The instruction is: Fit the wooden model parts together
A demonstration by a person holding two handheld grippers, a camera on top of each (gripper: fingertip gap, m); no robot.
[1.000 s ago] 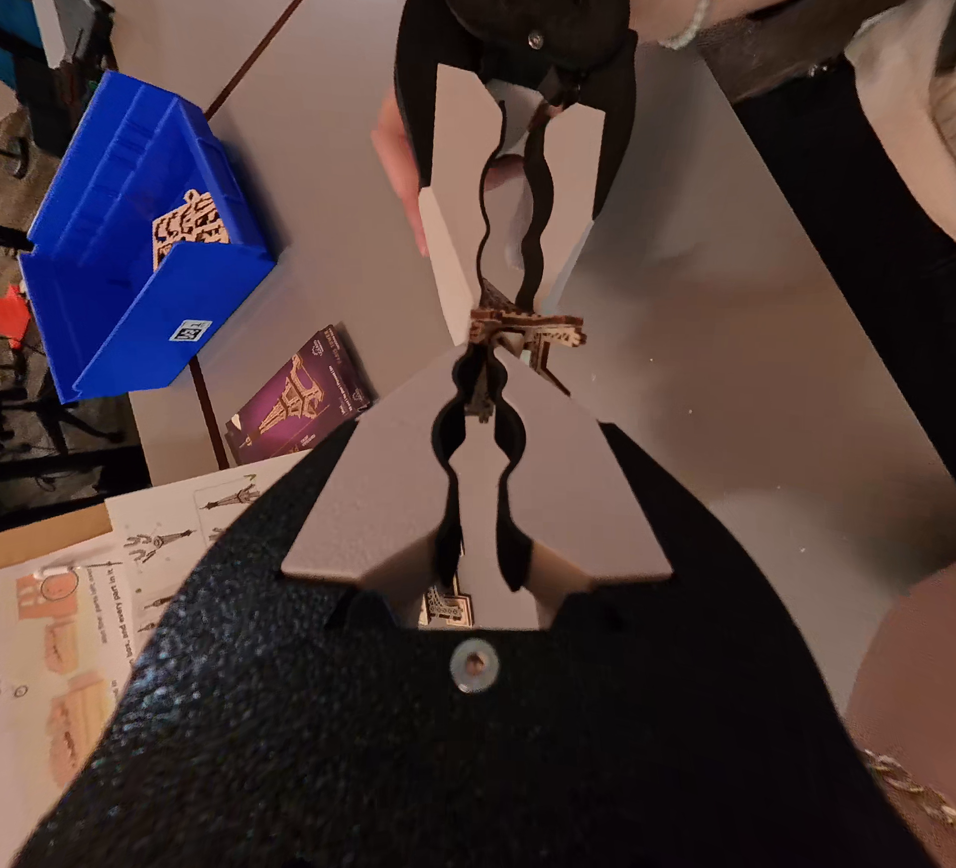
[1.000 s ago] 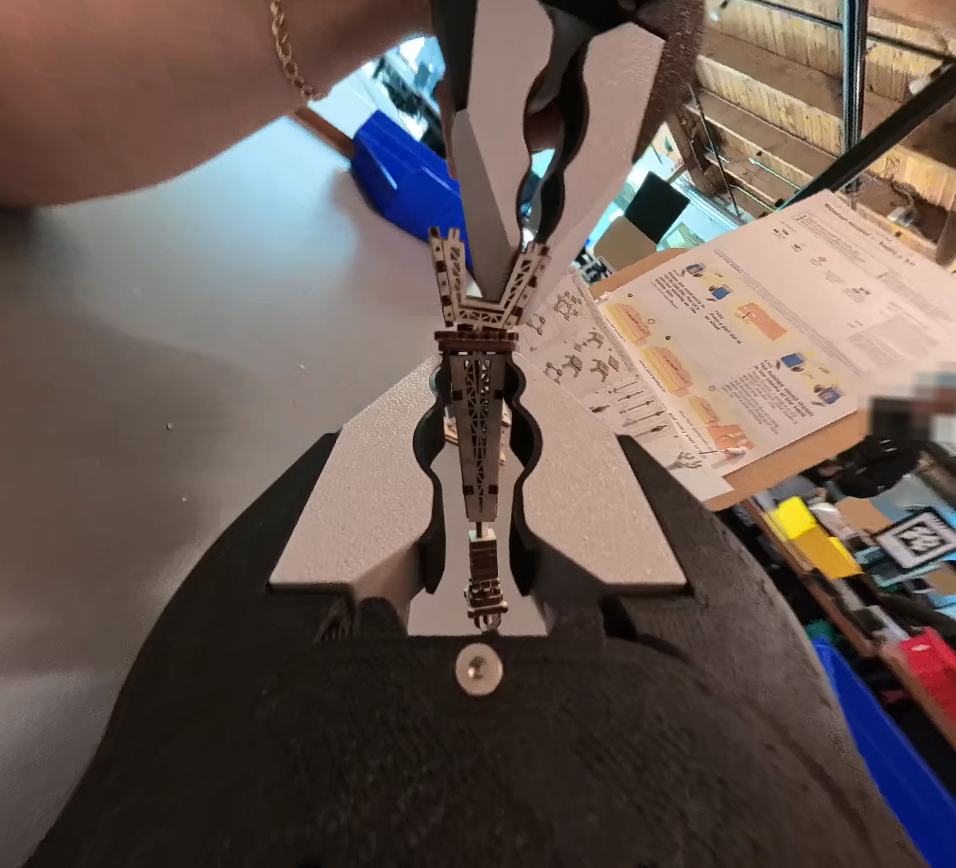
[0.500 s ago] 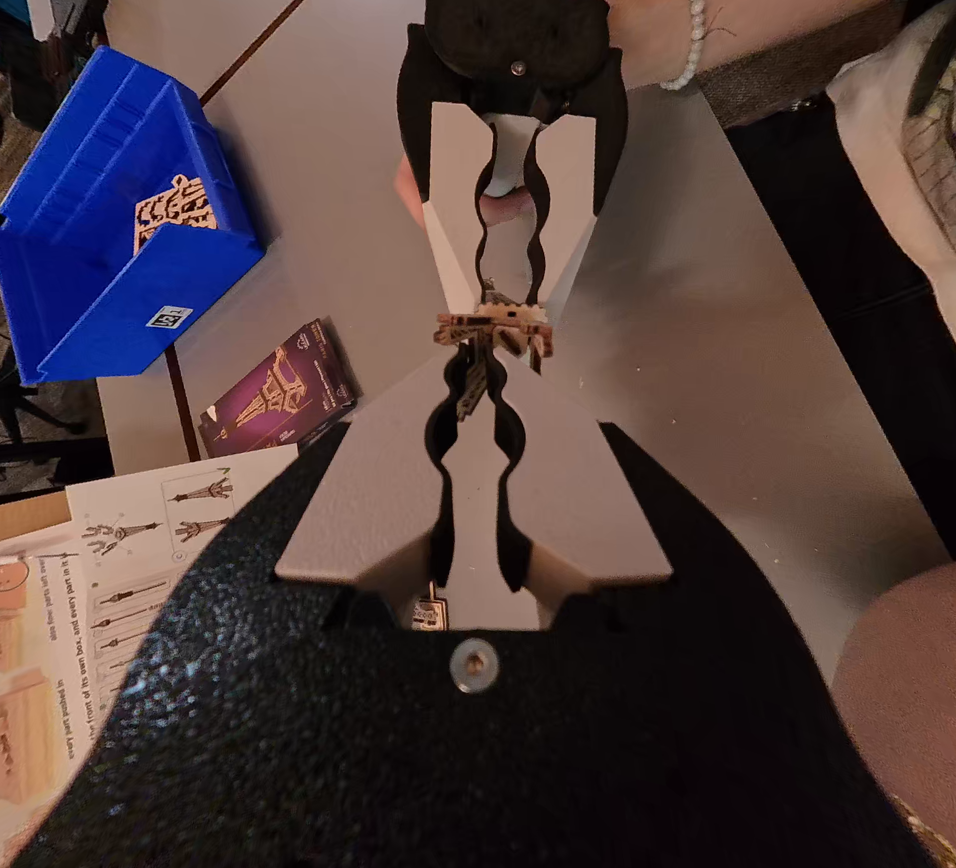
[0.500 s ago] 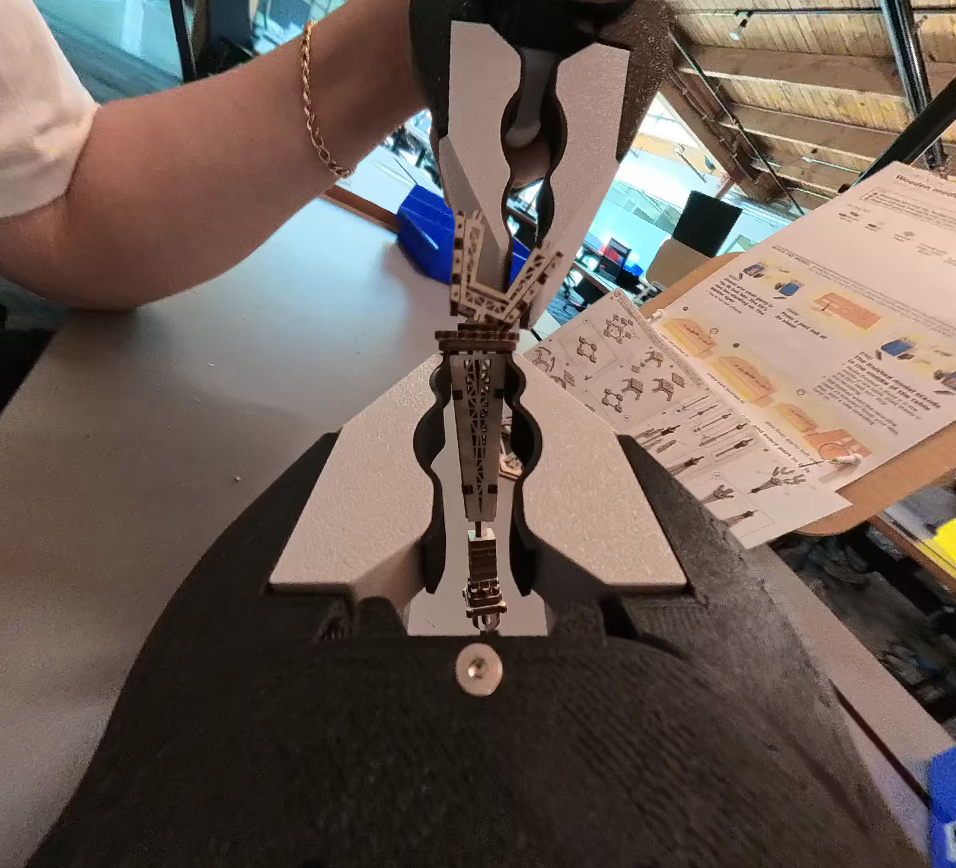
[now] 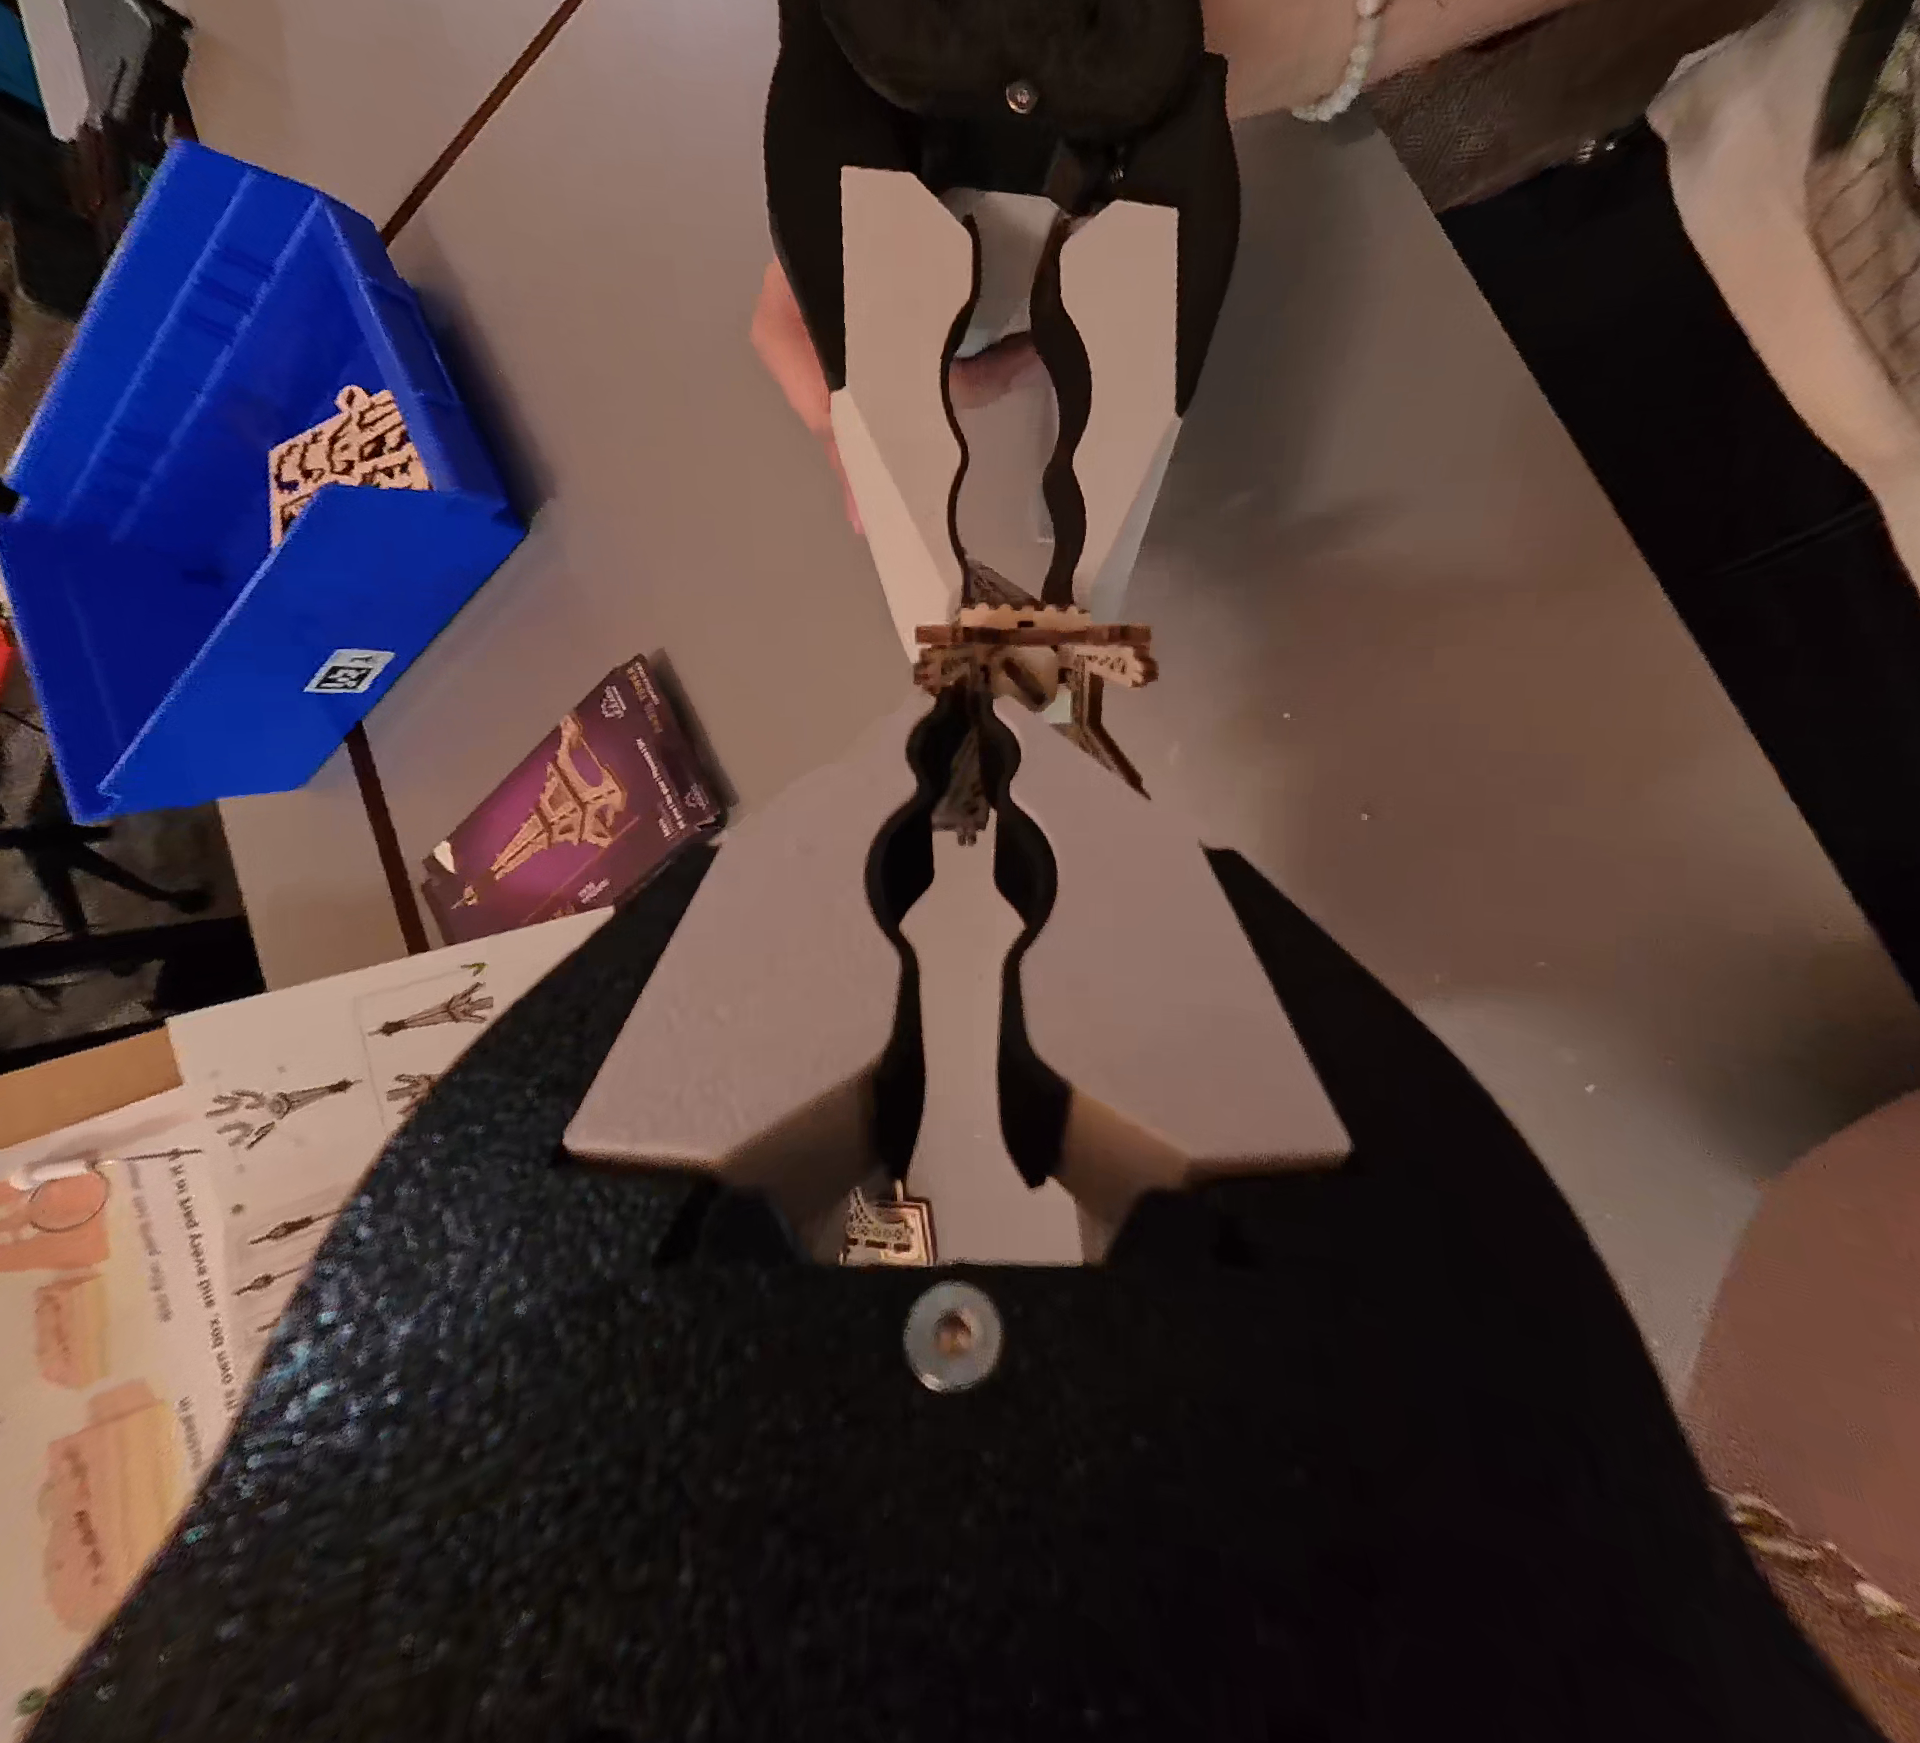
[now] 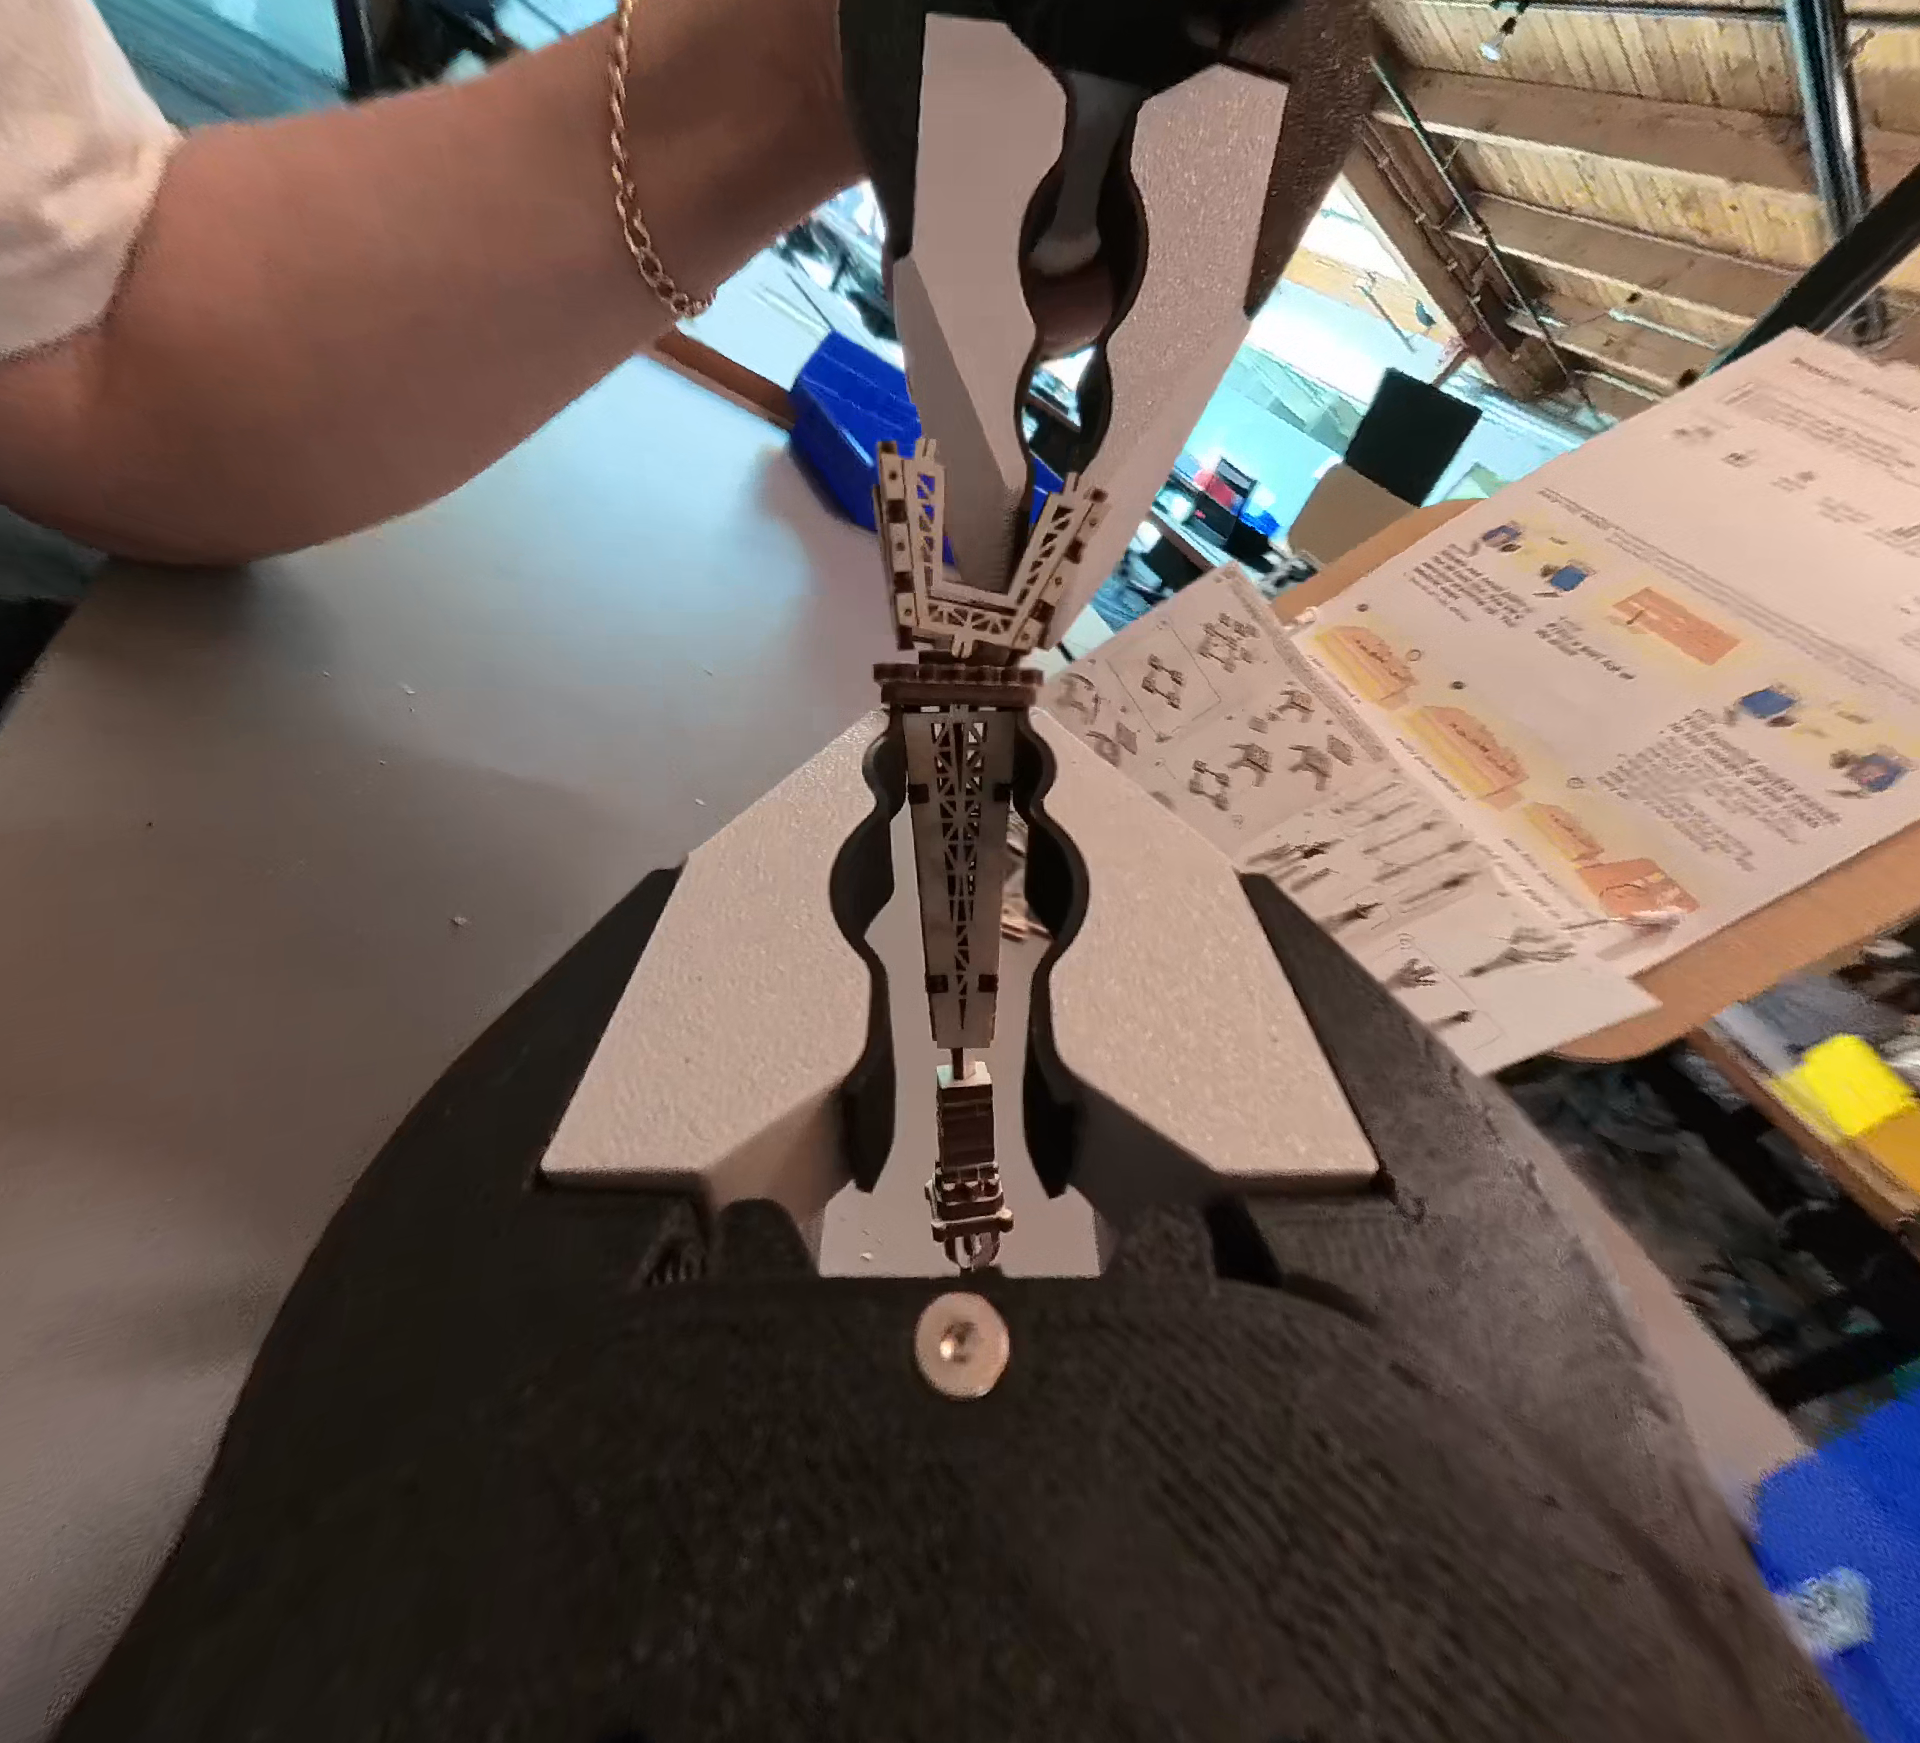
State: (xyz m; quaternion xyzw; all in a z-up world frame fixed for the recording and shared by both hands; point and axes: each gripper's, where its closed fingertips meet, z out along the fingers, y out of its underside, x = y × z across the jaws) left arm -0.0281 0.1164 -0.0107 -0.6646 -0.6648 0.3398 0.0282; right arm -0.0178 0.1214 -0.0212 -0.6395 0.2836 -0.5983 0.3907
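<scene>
The wooden tower shaft lies lengthwise between my right gripper's fingers, spire toward the camera, and the gripper is shut on it. My left gripper is shut on a leg of the wooden leg base. In the right wrist view the leg base sits against the shaft's wide platform end, with the left gripper coming from above. In the left wrist view the right gripper faces mine tip to tip. Both parts are held above the grey table.
A blue bin holding a cut wooden sheet stands at the left. A purple box lies beside it. Instruction sheets lie on a board at the table edge. The person's forearms reach in behind each gripper.
Both grippers stay shut with the two parts pressed together. The pair has shifted and tilted slightly, and the facing gripper now looks a little nearer in each view.
</scene>
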